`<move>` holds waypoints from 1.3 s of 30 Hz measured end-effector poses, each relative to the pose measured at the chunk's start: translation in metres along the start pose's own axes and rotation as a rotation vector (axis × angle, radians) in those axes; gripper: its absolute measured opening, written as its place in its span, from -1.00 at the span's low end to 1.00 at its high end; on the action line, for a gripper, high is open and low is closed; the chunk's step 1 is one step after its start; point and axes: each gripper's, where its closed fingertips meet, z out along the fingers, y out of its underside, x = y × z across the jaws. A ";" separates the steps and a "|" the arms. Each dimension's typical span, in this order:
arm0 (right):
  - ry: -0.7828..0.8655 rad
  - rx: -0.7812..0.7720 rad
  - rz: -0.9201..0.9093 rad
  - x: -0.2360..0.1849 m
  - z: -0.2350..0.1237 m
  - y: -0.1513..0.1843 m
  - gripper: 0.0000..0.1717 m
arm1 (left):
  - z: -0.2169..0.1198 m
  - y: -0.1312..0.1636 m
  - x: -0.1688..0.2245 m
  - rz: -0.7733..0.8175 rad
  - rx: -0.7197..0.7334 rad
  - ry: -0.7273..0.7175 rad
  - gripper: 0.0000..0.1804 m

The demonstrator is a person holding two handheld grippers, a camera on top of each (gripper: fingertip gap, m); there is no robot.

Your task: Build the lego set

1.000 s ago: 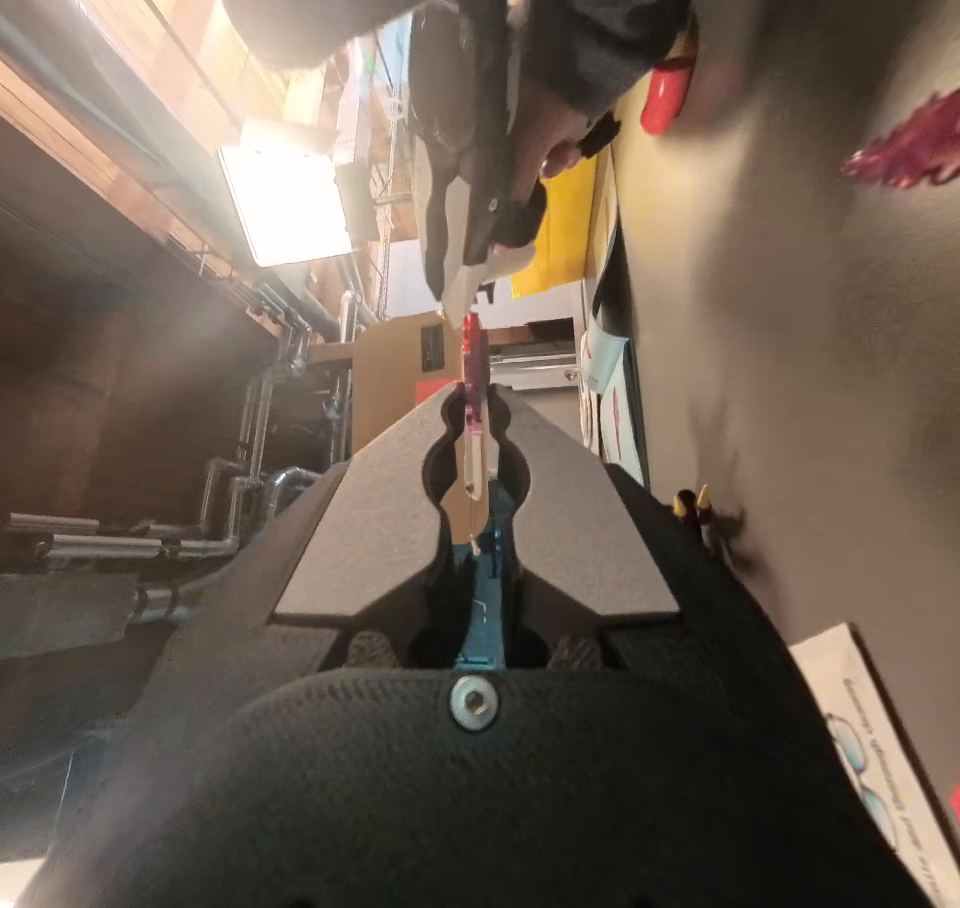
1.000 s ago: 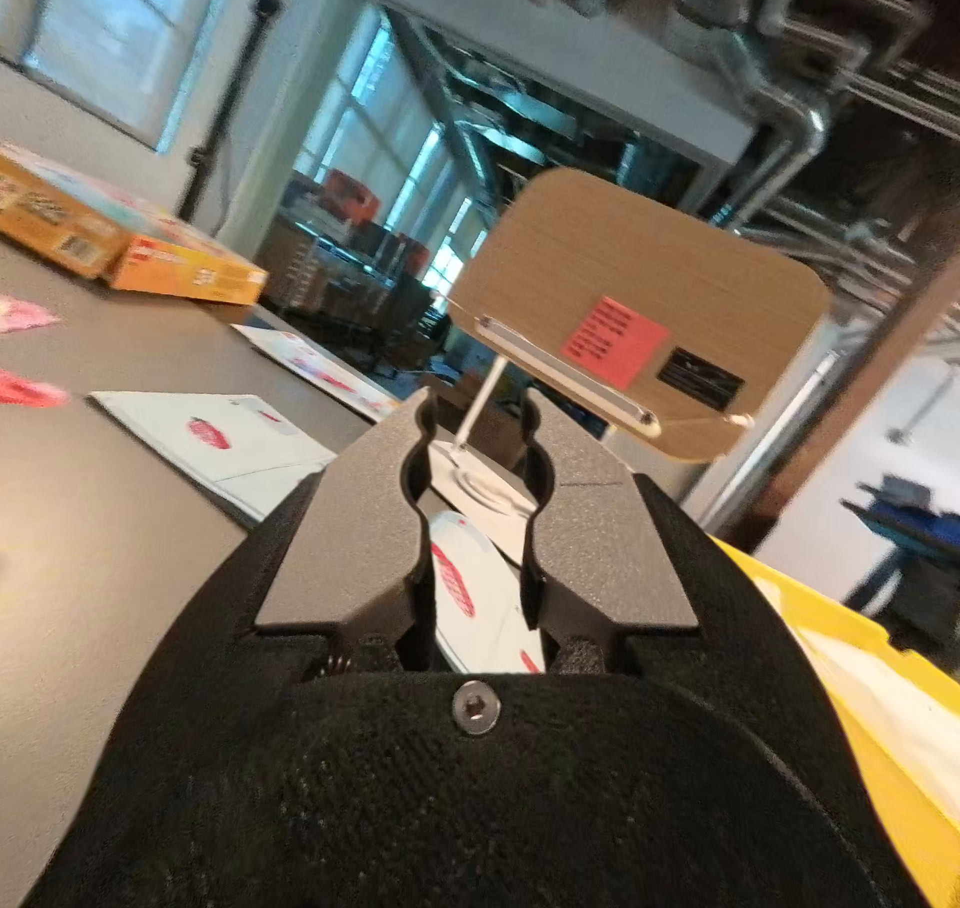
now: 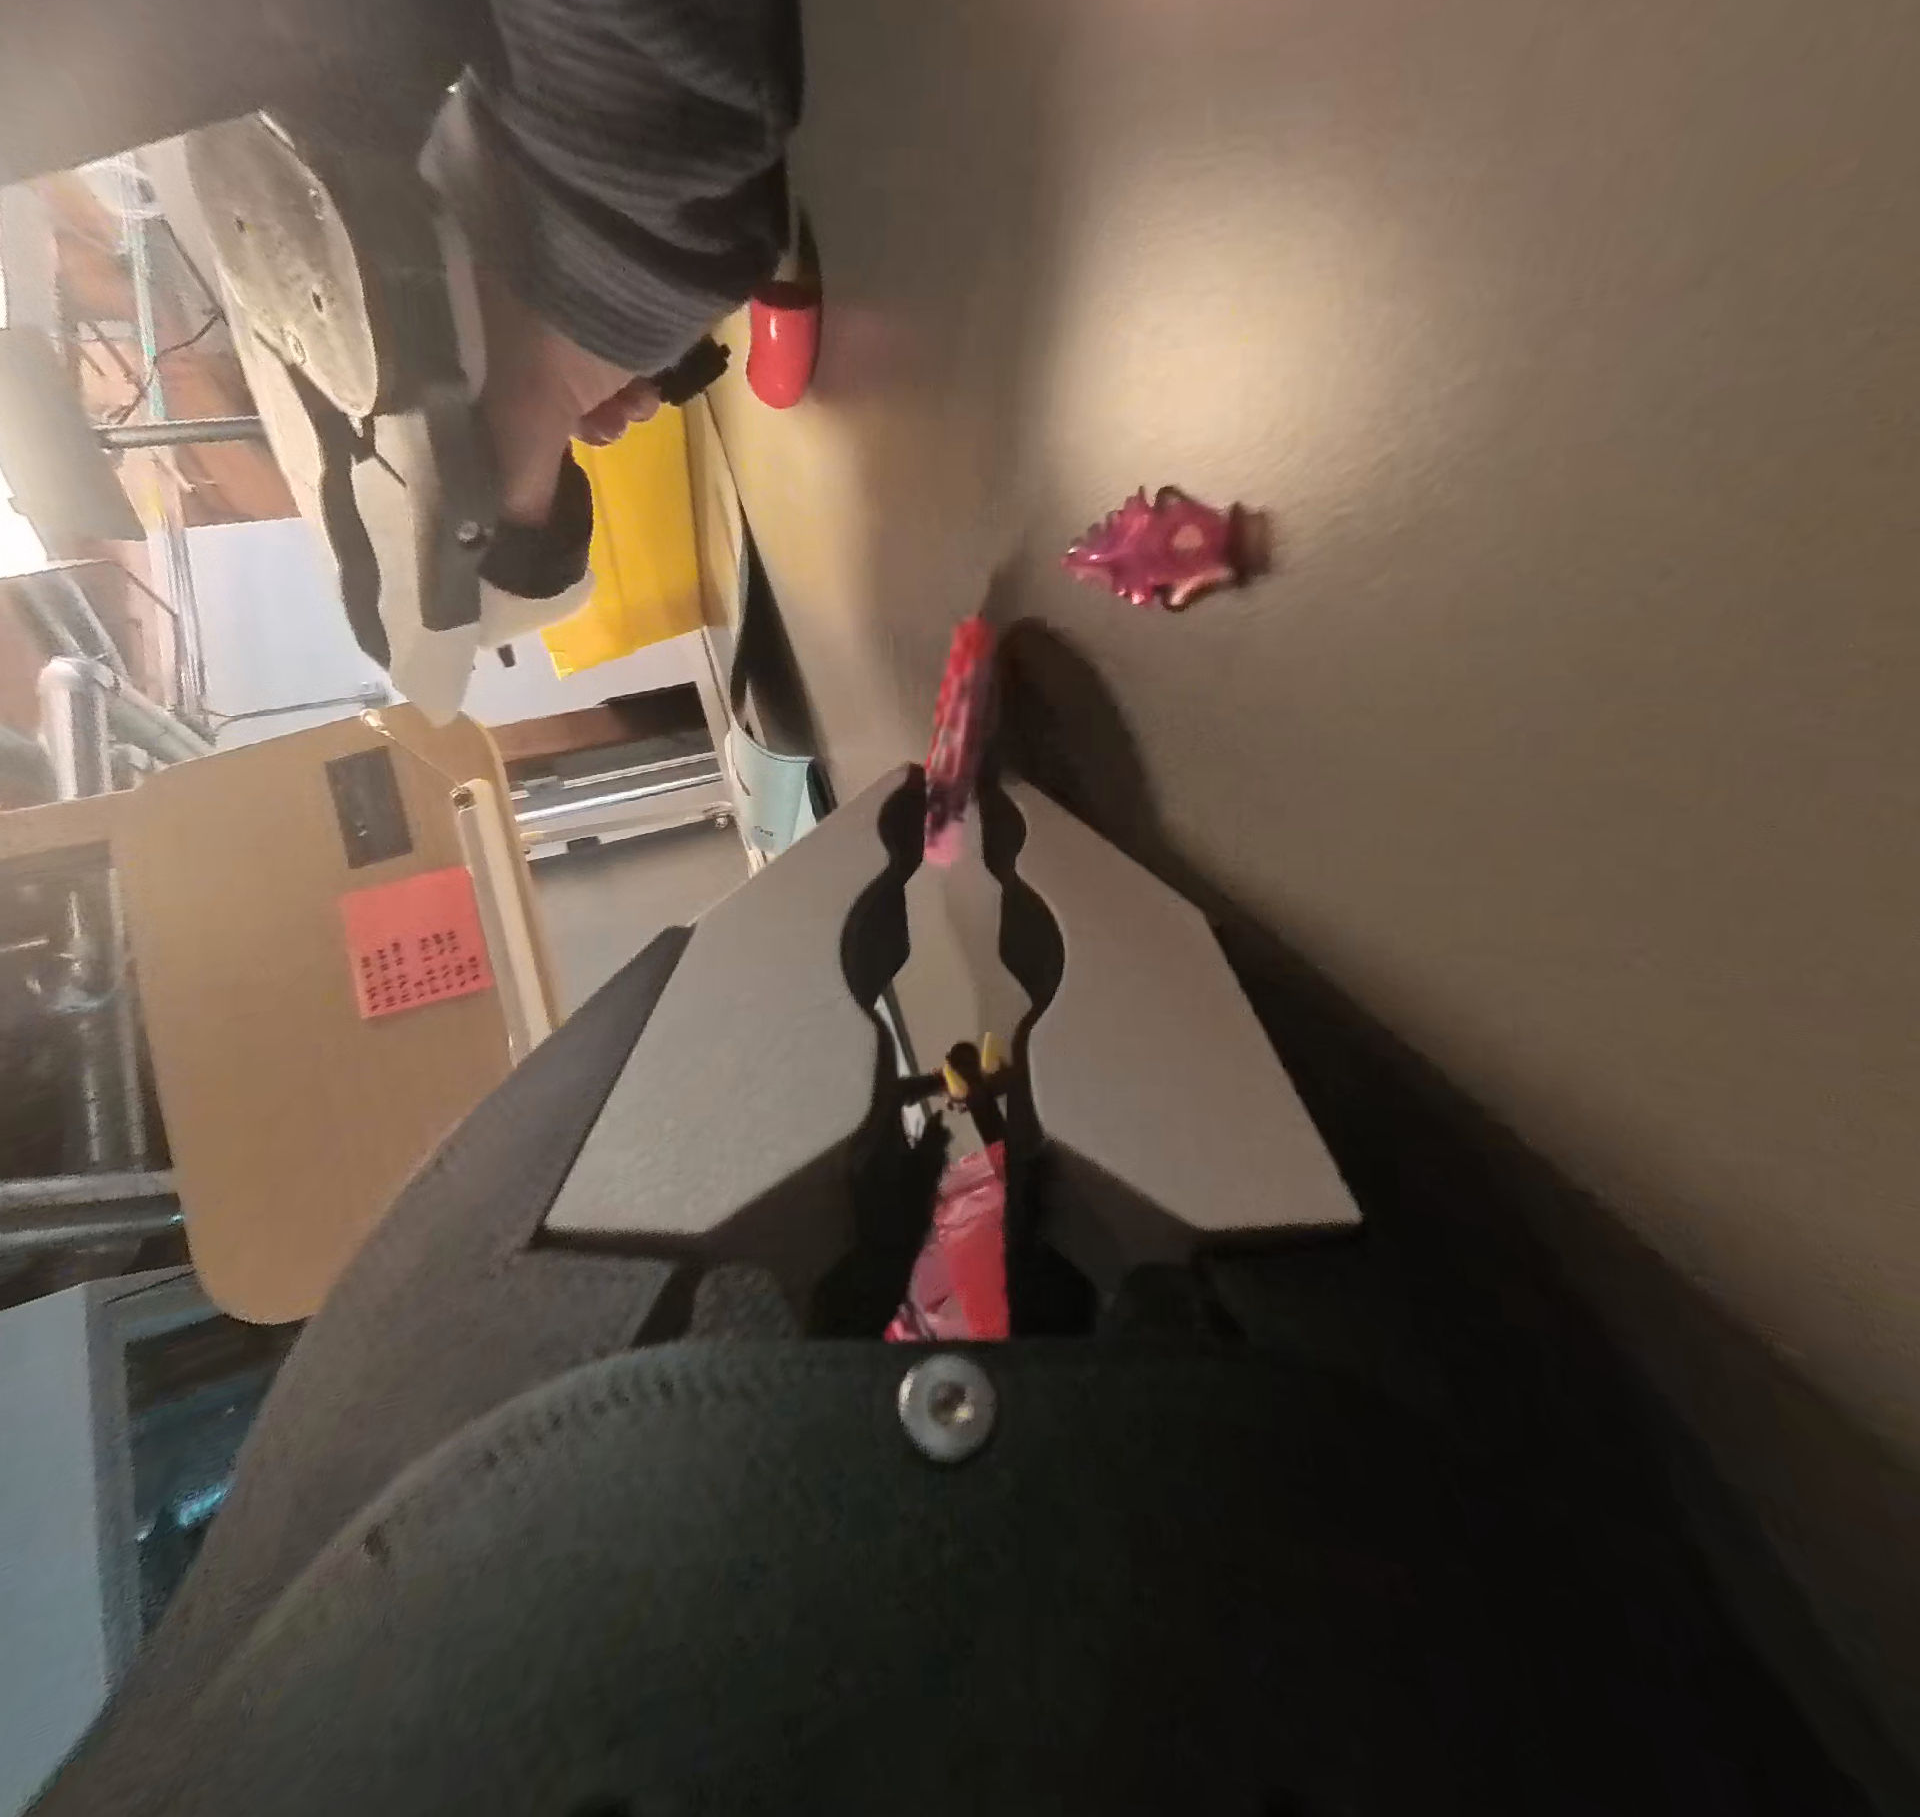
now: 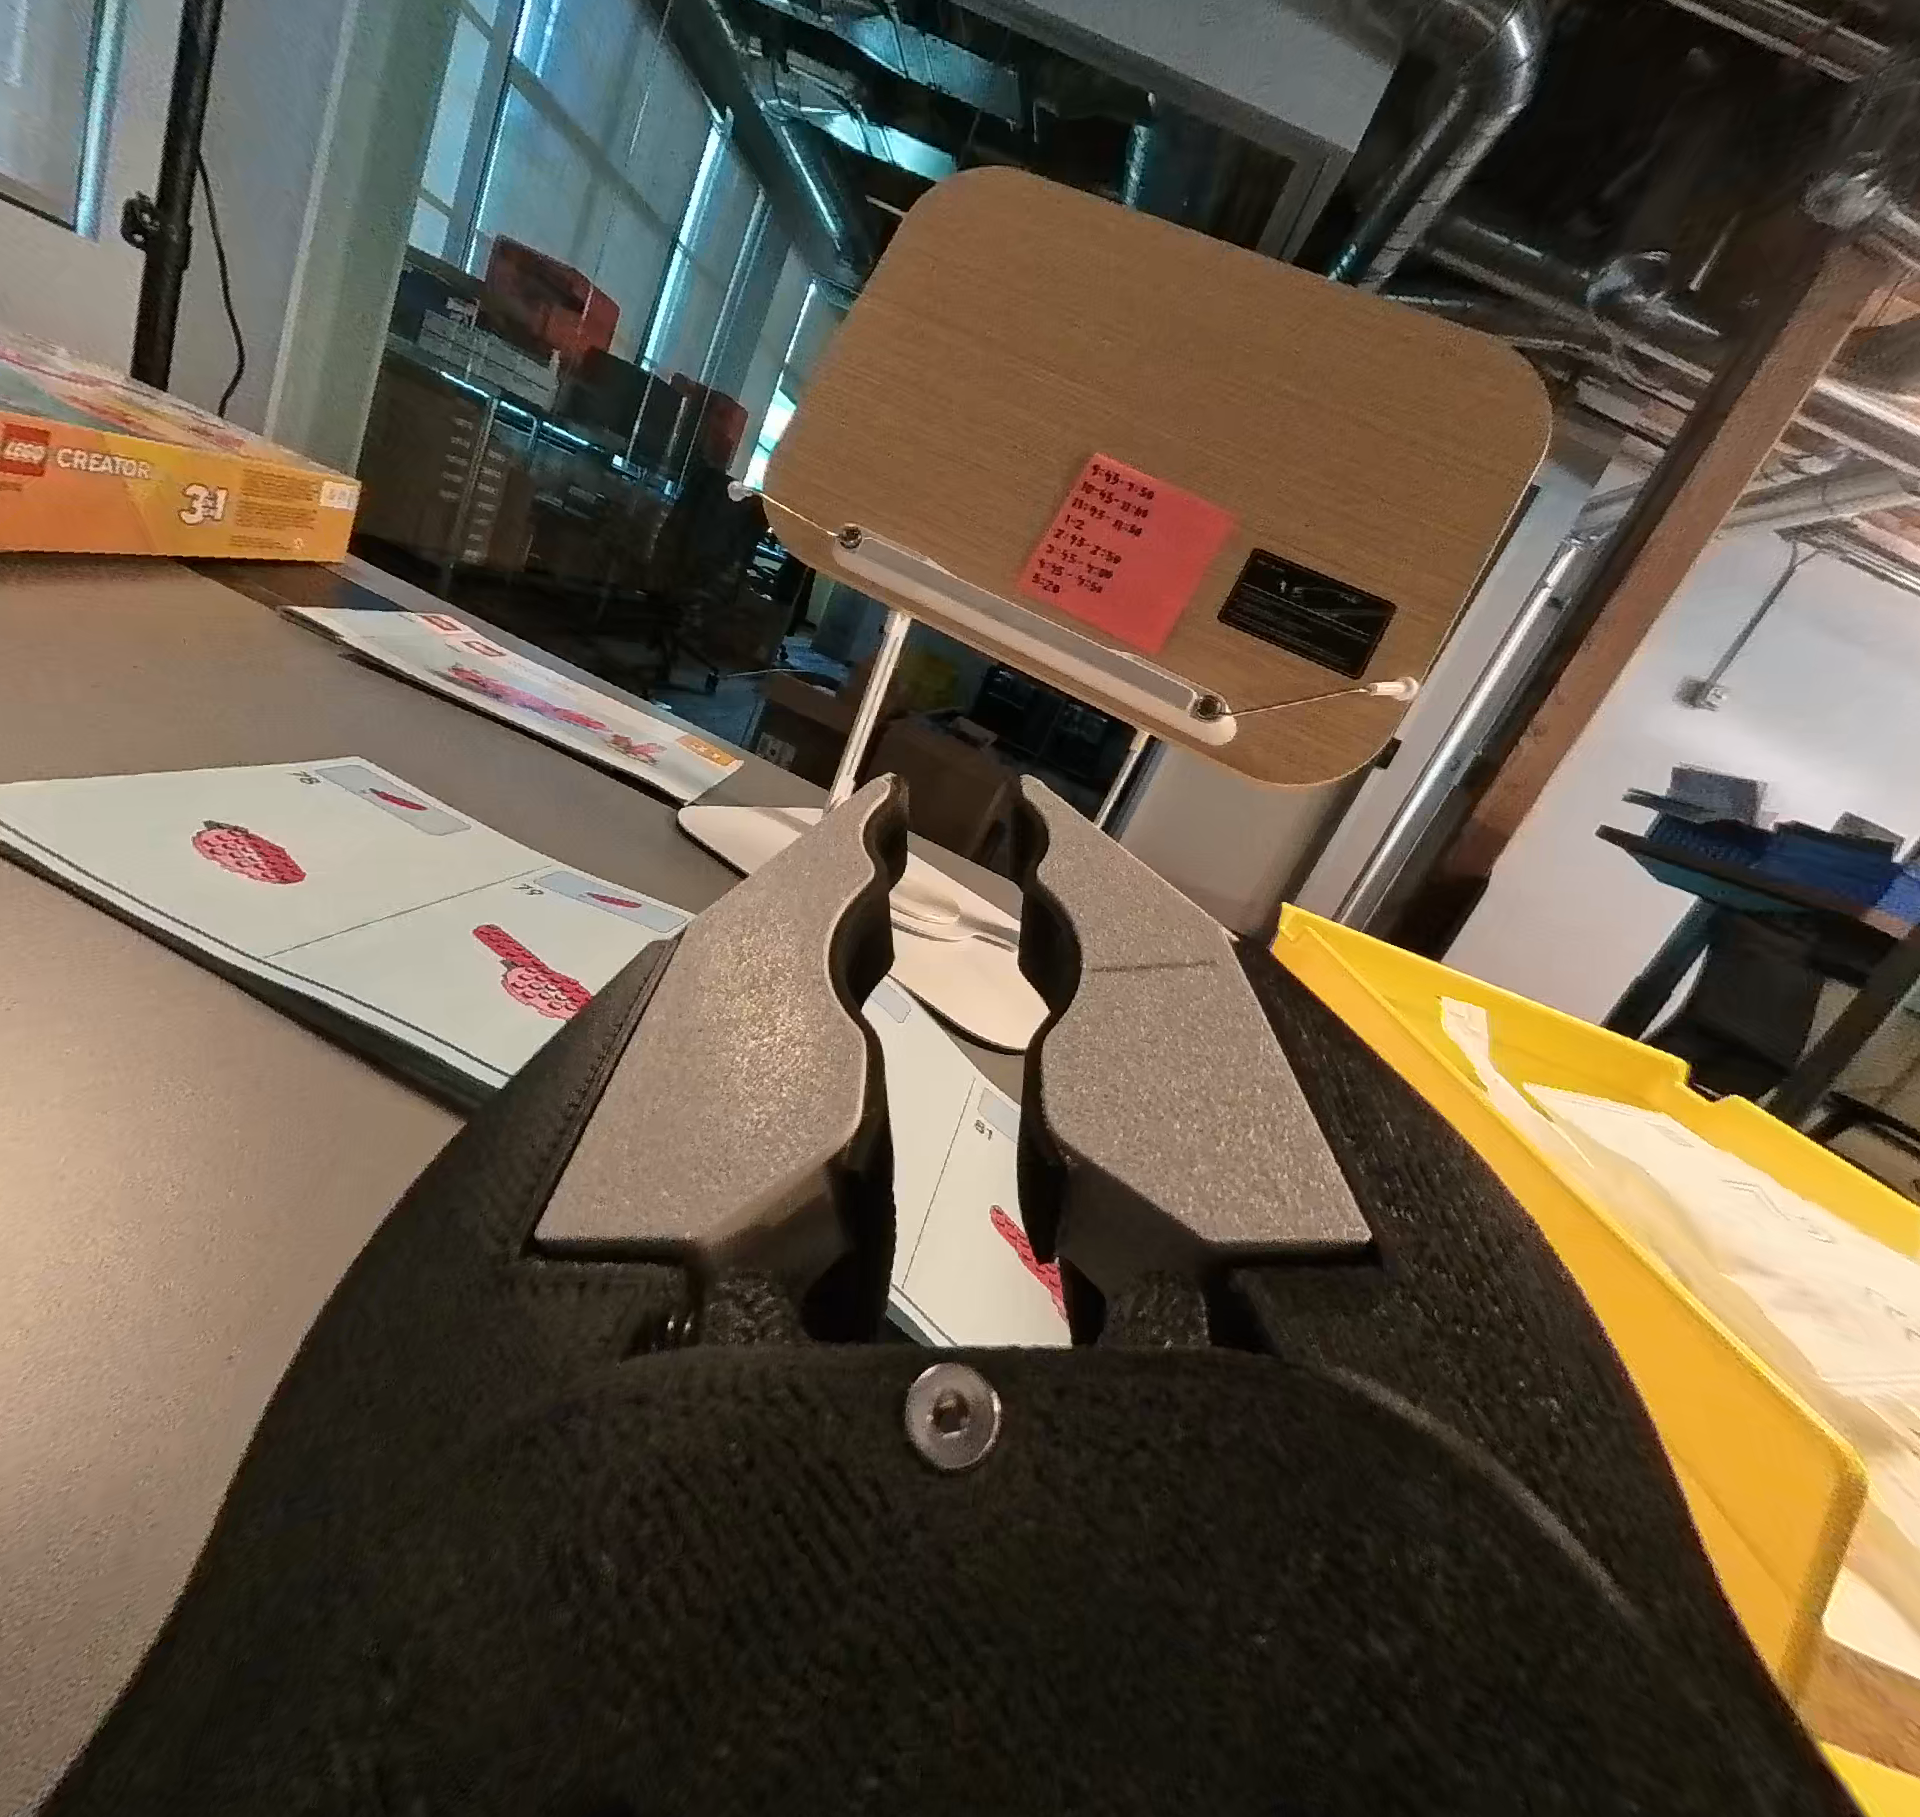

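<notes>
**Left hand-held gripper grips a pink brick plate; the right one is loose and bare**

The left hand-held gripper (image 3: 951, 780) is turned on its side close to the dark worktop (image 3: 1455, 832). Between its fingertips there is a thin pink and red brick plate (image 3: 961, 728), seen from its edge. The jaws are closed down on its near end, and the rest of the plate sticks out forward. The plate is just above the worktop and throws a dark shadow on it. A pink leaf-shaped brick piece (image 3: 1158, 552) lies near it on the worktop. A red rounded piece (image 3: 781, 349) lies farther away, beside a dark sleeve (image 3: 644, 157). Through the gap deeper between the fingers I see small black and yellow pieces (image 3: 971, 1066) and something pink-red (image 3: 961, 1237); it is too blurred to name.

The right hand-held gripper (image 4: 961, 801) is low over the worktop, and its fingers stand a little apart with nothing between them. Straight ahead of it is a wooden book stand (image 4: 1143, 396) on a white base (image 4: 748, 827). The stand carries a pink sticky note (image 4: 1127, 552) and a black label (image 4: 1304, 614). An open instruction booklet (image 4: 312, 884) lies on the left of the fingers and runs under them, and a second booklet (image 4: 520, 687) lies behind it. An orange toy box (image 4: 177, 510) is at the far left. A yellow bin (image 4: 1558, 1196) with white paper bags in it is just beside the gripper on its right.
</notes>
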 end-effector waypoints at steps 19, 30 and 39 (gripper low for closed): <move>-0.002 0.029 0.013 0.004 -0.006 -0.003 -0.82 | -0.081 -0.004 -0.015 -0.659 -0.040 0.059 -0.39; -0.009 0.039 0.019 0.002 -0.010 -0.007 -0.84 | -0.291 0.082 -0.035 -1.460 -0.314 -0.434 -0.49; -0.021 0.030 0.011 0.000 -0.009 -0.006 -0.84 | -0.386 0.226 0.105 -1.563 -1.108 0.229 -0.80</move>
